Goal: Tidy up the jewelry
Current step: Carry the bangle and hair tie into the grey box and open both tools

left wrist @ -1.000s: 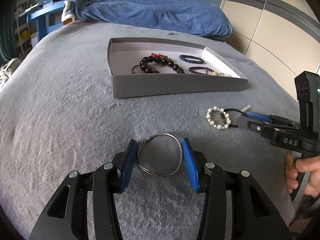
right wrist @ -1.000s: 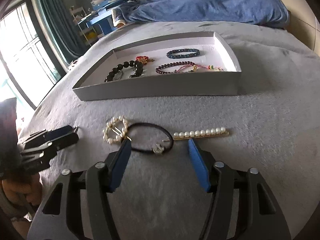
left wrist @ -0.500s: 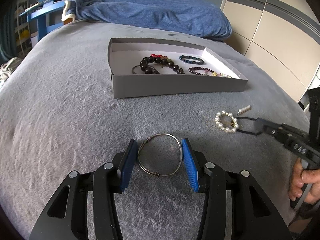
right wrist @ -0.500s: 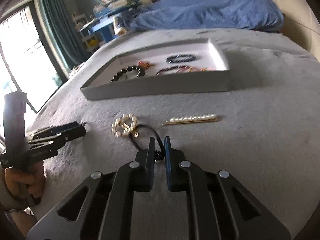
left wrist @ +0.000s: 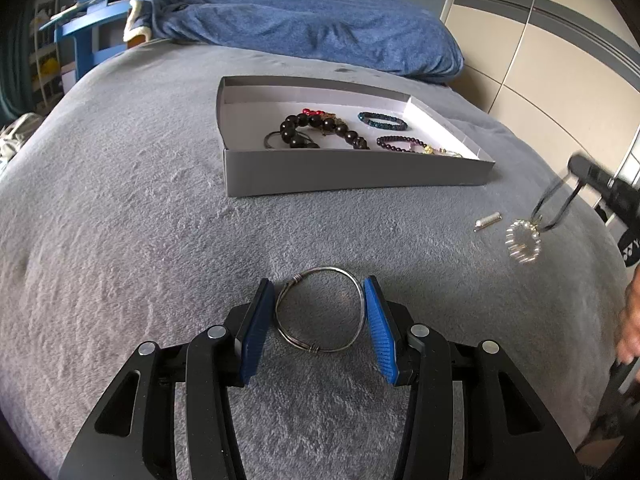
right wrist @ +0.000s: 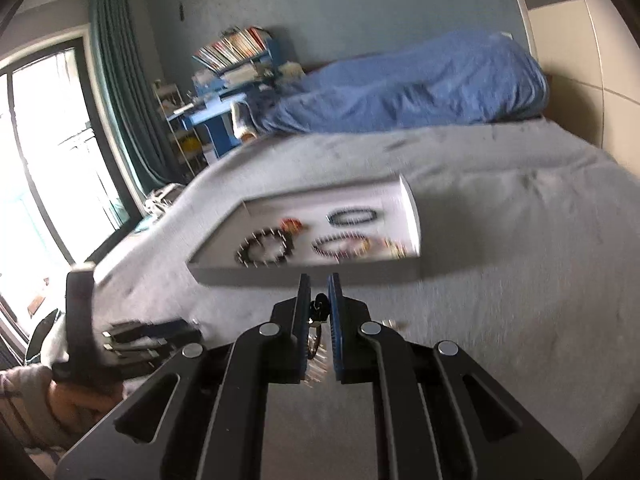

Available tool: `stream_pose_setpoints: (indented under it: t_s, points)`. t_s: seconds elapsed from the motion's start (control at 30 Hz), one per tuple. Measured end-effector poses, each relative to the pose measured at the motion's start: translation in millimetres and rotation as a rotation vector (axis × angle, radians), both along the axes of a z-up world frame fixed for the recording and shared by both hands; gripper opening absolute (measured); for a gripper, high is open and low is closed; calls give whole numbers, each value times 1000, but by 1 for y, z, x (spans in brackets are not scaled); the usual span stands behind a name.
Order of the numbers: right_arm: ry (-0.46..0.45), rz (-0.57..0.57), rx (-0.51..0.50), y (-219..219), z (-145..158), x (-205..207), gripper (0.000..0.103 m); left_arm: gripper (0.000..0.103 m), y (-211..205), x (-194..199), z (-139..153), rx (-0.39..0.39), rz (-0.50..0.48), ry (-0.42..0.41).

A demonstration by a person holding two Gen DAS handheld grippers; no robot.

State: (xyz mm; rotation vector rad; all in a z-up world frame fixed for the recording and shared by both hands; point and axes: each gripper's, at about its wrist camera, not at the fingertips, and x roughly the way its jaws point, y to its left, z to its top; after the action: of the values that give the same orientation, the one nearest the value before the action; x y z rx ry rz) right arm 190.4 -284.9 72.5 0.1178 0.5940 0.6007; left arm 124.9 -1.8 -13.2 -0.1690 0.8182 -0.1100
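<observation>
Grey plush blanket (left wrist: 120,240) covers the bed and carries all items. Left wrist view: the left gripper (left wrist: 320,320) stands with jaws apart around a silver wire bangle (left wrist: 320,310), which lies flat on the blanket; whether the blue pads touch the wire cannot be told. A shallow grey box (left wrist: 340,174) sits toward the far edge of the bed and holds a black bead bracelet (left wrist: 320,130), a dark blue bracelet (left wrist: 382,120) and a purple bead bracelet (left wrist: 400,143). Near the right edge, a black hair tie (left wrist: 554,206) hangs in the air with a pearl ring charm (left wrist: 522,242) below it, clear of the blanket. A pearl hair pin (left wrist: 488,221) lies just beside it on the blanket.

Right wrist view: the right gripper (right wrist: 318,308) is clenched on the hair tie (right wrist: 320,306), and the charm dangles between the fingers. The picture is blurred. The box (right wrist: 304,274) lies beyond the fingertips. A hand (right wrist: 76,404) at the lower left holds the other gripper.
</observation>
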Motion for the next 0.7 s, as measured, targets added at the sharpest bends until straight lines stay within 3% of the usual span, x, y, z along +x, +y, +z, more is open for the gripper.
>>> stream_pose_setpoints:
  t_s: [0.1,0.37,0.7]
  points:
    - [0,20,1,7,7,1,9,47,0,0,0,-1,0,0]
    - [81,35,-43,21,-28,2,9,47,0,0,1,-1,0,-1]
    - [85,28,-48,20,-33,17,9,46,-9,-7,20,34,-51,-86]
